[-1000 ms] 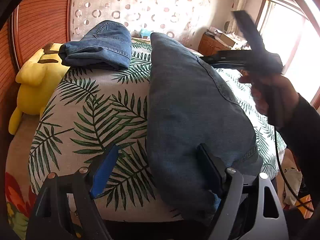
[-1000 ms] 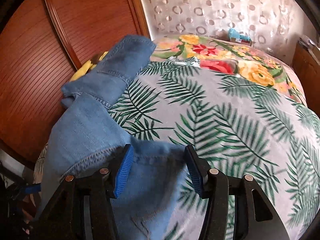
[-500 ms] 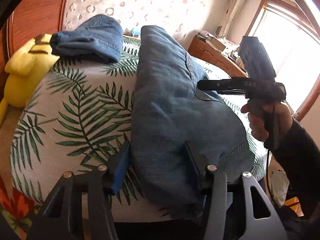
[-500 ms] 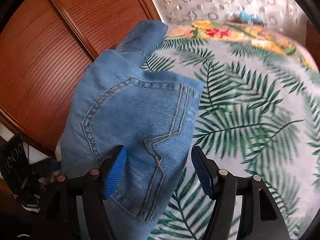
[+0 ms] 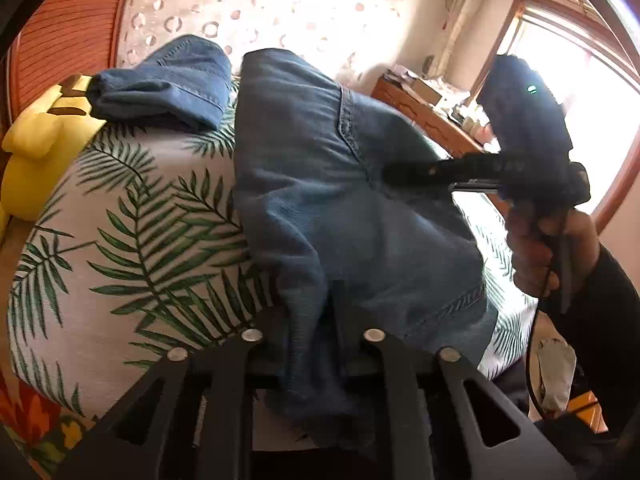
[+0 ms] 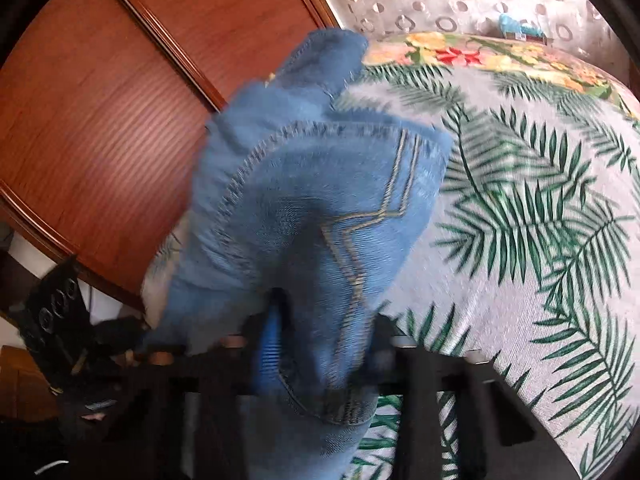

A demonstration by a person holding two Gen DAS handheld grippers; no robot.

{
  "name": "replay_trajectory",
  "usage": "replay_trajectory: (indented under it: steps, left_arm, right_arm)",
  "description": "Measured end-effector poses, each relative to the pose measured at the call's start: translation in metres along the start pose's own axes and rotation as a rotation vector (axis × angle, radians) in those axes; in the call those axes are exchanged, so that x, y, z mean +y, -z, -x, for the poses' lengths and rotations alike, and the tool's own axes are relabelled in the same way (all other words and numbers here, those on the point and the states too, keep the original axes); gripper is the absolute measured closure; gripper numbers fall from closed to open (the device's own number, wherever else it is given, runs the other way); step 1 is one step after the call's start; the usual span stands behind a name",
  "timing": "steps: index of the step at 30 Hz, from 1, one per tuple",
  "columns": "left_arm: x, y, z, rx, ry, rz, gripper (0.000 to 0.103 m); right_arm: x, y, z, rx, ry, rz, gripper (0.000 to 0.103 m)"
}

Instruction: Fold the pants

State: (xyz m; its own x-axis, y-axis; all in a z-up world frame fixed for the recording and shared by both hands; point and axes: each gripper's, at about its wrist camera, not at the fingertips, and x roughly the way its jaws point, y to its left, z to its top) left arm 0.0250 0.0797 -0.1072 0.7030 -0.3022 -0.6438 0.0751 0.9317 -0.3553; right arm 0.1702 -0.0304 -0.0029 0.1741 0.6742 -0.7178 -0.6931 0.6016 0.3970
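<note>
Jeans point(image 5: 328, 184) lie lengthwise on bed point(image 5: 132, 216), near end at near edge. Left gripper point(image 5: 308, 320) closing, denim bunched between jaws. Right gripper point(image 6: 320, 344) closing on pocket end. Fold apparently just starting; another folded pair point(image 5: 172, 84) near far edge.
</note>
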Motion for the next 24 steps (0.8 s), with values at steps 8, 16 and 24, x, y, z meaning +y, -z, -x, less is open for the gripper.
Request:
replay_trajectory:
  steps: [8,16,24]
  left_arm:
    - [0.002,-0.055,0.020,-0.144,0.030,0.010,0.091]
    - [0.054,-0.133,0.037,-0.254,-0.058,0.051,0.091]
    - [0.128,-0.210,0.066,-0.316,-0.220,0.047,0.091]
  right_arm:
    - [0.061,-0.061,0.034,-0.149,-0.045,0.108,0.087]
    - [0.090,-0.145,0.012,-0.202,-0.104,0.166,0.087]
    - [0.076,-0.229,-0.068,-0.256,-0.336,0.032,0.087]
